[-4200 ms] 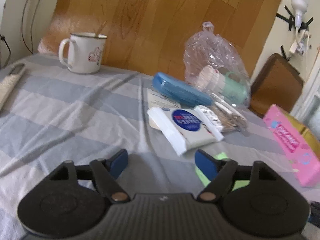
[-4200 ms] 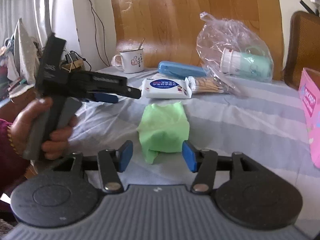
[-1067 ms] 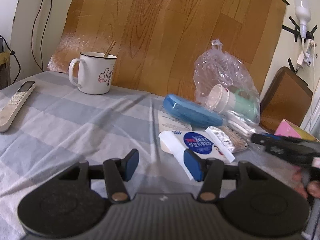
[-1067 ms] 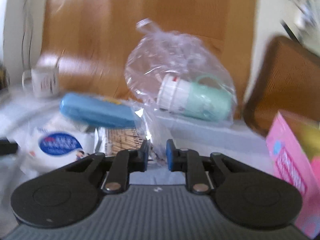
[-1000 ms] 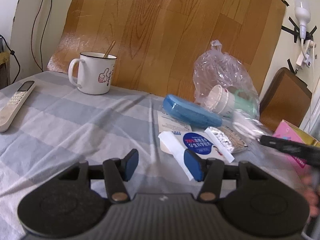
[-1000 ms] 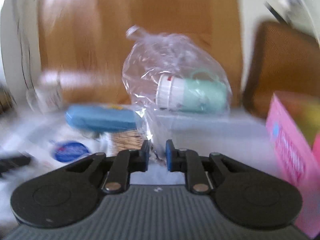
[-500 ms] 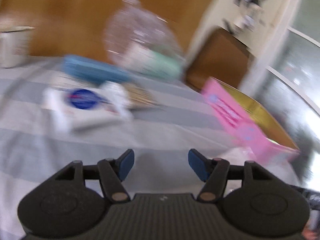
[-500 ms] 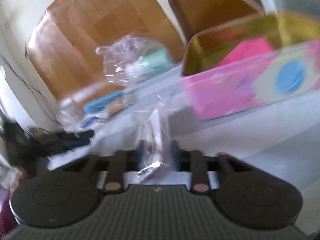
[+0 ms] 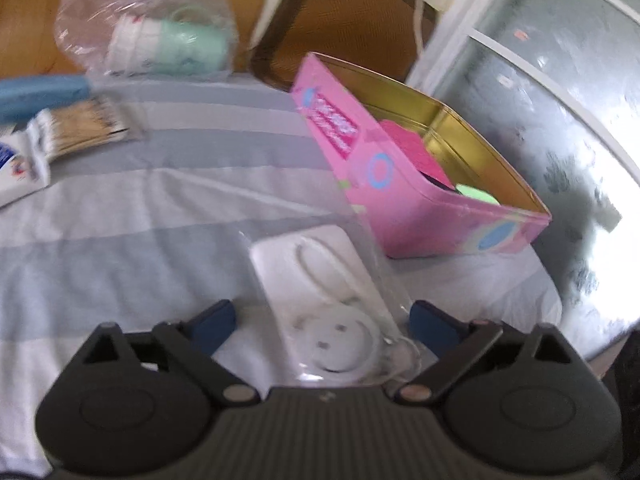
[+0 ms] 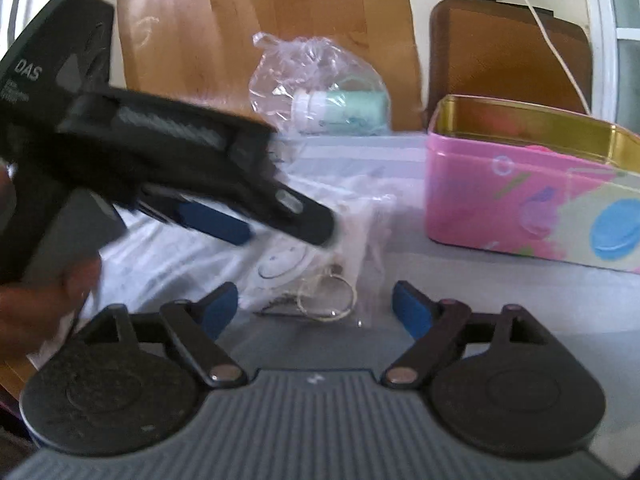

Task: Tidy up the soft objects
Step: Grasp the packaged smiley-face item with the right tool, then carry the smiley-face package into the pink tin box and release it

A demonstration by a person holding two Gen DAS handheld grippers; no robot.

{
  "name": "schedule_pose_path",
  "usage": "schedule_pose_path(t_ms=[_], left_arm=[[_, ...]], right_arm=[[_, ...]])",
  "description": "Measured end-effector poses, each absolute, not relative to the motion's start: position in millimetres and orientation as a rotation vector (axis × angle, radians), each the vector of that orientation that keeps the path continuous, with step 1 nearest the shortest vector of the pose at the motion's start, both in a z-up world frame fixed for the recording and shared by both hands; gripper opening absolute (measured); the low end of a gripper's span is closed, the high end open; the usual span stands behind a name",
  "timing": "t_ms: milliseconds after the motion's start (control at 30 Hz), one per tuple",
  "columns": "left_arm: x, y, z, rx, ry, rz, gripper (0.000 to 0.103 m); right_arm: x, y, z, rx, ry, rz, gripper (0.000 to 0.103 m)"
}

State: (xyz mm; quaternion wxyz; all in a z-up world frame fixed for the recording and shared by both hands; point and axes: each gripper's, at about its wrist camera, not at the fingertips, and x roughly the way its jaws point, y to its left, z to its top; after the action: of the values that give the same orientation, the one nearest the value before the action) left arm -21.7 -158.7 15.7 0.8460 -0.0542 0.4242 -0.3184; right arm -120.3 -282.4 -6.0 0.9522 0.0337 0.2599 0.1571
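Note:
A clear plastic packet [image 9: 320,300] with a white smiley keychain inside lies on the striped cloth, between the open fingers of my left gripper [image 9: 322,322]. The same packet [image 10: 316,264] lies just ahead of my right gripper [image 10: 316,310], which is open and empty. The left gripper [image 10: 256,220] shows in the right wrist view, hovering over the packet. A pink tin [image 9: 404,184] with a gold inside holds a pink soft item and a green one; it stands right of the packet [image 10: 520,204].
A clear bag with a mint cup [image 9: 168,44] lies at the back, also in the right wrist view [image 10: 332,100]. Cotton swabs [image 9: 80,128], a wipes pack and a blue case lie at far left. A brown chair back [image 10: 508,56] stands behind the tin.
My right gripper has opened and let go of the clear packet, which now lies on the cloth. My left gripper has swung right and come over the packet, fingers open.

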Motion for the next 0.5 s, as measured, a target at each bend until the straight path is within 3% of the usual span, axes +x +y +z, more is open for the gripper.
schedule_pose_path(t_ms=[33, 133, 200, 500], left_arm=[[-25.3, -163.9, 15.8, -0.089, 0.885, -0.677, 0.084], [-29.6, -167.8, 20.2, -0.064, 0.874, -0.644, 0.077], [-29.5, -160.3, 27.9, -0.109, 0.876, -0.653, 0.07], [-38.6, -173.4, 97.4, -0.077, 0.664, -0.723, 0.072]], right_arm=[[-119.6, -278.8, -5.2, 0.073, 0.527, 0.336, 0.066], [-121.1, -274.0, -4.5, 0.064, 0.504, 0.31, 0.062], [-126.2, -274.1, -0.5, 0.052, 0.459, 0.294, 0.049], [-135.3, -292.4, 45.3, 0.048, 0.189, 0.218, 0.049]])
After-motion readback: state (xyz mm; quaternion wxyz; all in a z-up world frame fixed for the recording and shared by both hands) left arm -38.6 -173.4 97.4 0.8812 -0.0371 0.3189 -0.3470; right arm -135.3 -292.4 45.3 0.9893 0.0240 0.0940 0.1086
